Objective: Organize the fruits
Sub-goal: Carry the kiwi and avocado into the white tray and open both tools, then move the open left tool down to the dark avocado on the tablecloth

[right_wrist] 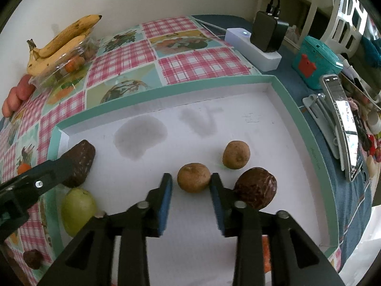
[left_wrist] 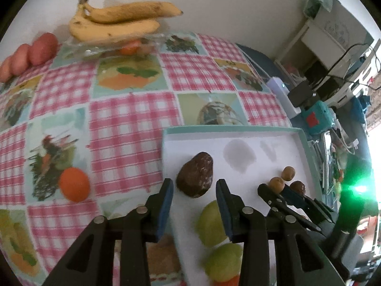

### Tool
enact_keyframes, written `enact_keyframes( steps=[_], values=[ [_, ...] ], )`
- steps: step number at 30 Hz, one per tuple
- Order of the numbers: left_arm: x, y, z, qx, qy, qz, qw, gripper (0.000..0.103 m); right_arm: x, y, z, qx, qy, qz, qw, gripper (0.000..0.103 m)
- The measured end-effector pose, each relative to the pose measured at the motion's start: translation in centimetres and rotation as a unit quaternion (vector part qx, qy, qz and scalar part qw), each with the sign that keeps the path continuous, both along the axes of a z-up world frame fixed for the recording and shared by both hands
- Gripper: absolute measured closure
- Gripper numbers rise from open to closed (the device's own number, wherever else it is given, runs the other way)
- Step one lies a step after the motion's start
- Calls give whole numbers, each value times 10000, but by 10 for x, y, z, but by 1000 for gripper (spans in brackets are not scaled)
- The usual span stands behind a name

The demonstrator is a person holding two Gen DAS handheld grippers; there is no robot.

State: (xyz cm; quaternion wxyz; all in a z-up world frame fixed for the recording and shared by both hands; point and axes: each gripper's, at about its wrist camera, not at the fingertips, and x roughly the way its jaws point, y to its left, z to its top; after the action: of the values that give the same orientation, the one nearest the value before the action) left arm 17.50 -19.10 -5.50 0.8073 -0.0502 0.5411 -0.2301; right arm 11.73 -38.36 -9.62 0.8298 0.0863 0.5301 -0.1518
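Oranges: one point(left_wrist: 74, 184) lies on the checked surface point(left_wrist: 128, 124), left of the tray.
Left tool point(left_wrist: 194, 190): released, pads apart on either side of the dark avocado point(left_wrist: 195, 177) without pressing it (the avocado rests on the tray floor).
Tray point(right_wrist: 281, 88): white inside, teal rim; also holds green fruits point(left_wrist: 212, 224).
Right tool point(right_wrist: 191, 186): released around a brown round fruit point(right_wrist: 193, 177), which lies on the tray; a second point(right_wrist: 236, 155) sits beyond, a dark wrinkled fruit point(right_wrist: 256, 187) just right.
Bananas point(left_wrist: 119, 21): far back on a clear plastic container.
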Motion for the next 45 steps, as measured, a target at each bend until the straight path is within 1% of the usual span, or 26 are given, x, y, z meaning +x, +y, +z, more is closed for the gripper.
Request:
enact_keyframes(
  steps=[1,5,6,7,8,9,11,12,13,14,15,16,17,19,20,21,22,23,25,28,31,34,37,40,43,45],
  values=[
    [-2,4,3,-13,-28,29,10000,50,0,1,0,-20,7,16,10000,61],
    [-8,26,18,-159,-111,205,9996,43,-2,4,3,-20,-32,30,10000,61],
    [-8,30,20,-182,-110,273,9994,39,-2,6,5,-37,-62,35,10000,59],
    [-9,39,22,-211,-110,415,9989,37,-3,6,6,-48,-81,40,9999,53],
    [-10,48,24,-204,-109,567,9981,32,-4,8,8,-71,-128,50,9999,44],
    [-11,55,25,-160,-118,701,9973,29,-5,9,10,-91,-163,51,9998,41],
    [-12,74,25,75,-199,1057,9942,25,-6,11,13,-102,-206,68,9997,40],
    [-13,84,24,288,-241,1279,9911,19,-8,13,14,-111,-237,70,9996,40],
    [-15,96,21,613,-259,1560,9855,14,-8,14,15,-124,-255,71,9996,40],
    [-17,108,17,897,-244,1792,9794,5,-9,16,16,-144,-266,73,9995,36],
    [-20,120,12,1082,-217,1955,9745,4,-9,18,17,-180,-278,81,9994,32],
    [-22,130,8,1190,-168,2082,9707,4,-10,19,18,-197,-289,94,9993,26],
    [-24,140,4,1260,-101,2210,9670,4,-10,21,19,-211,-299,109,9993,24],
    [-30,164,-2,1328,10,2542,9580,3,-10,26,21,-214,-322,171,9991,24],
    [-34,176,-4,1351,30,2717,9528,2,-11,29,22,-225,-347,190,9990,24],
    [-37,181,-5,1376,34,2803,9500,0,-11,31,23,-235,-372,200,9988,23],
    [-41,189,-5,1430,17,2914,9458,0,-12,33,24,-238,-393,208,9987,21],
    [-44,196,-5,1478,-23,2993,9426,0,-13,35,25,-243,-421,210,9986,15],
    [-53,203,-3,1504,-119,3041,9406,0,-16,40,29,-273,-522,209,9980,11],
    [-63,207,6,1496,-314,3002,9416,0,-20,52,37,-427,-611,226,9970,10],
    [-70,208,16,1336,-529,2943,9449,0,-25,64,46,-310,-787,438,9954,10],
    [-77,207,28,1292,-726,2936,9444,0,-33,81,54,-380,-947,699,9923,10],
    [-83,208,34,1279,-721,2983,9431,0,-40,100,63,-458,-1088,936,9886,10],
    [-92,210,35,1276,-687,3040,9416,0,-46,117,68,-280,-1241,1098,9858,10],
    [-98,214,35,1445,-634,3201,9342,0,-51,135,67,-209,-1214,1309,9837,10],
    [-103,218,34,1482,-567,3296,9307,0,-55,148,64,-155,-1123,1470,9826,10]
  ],
)
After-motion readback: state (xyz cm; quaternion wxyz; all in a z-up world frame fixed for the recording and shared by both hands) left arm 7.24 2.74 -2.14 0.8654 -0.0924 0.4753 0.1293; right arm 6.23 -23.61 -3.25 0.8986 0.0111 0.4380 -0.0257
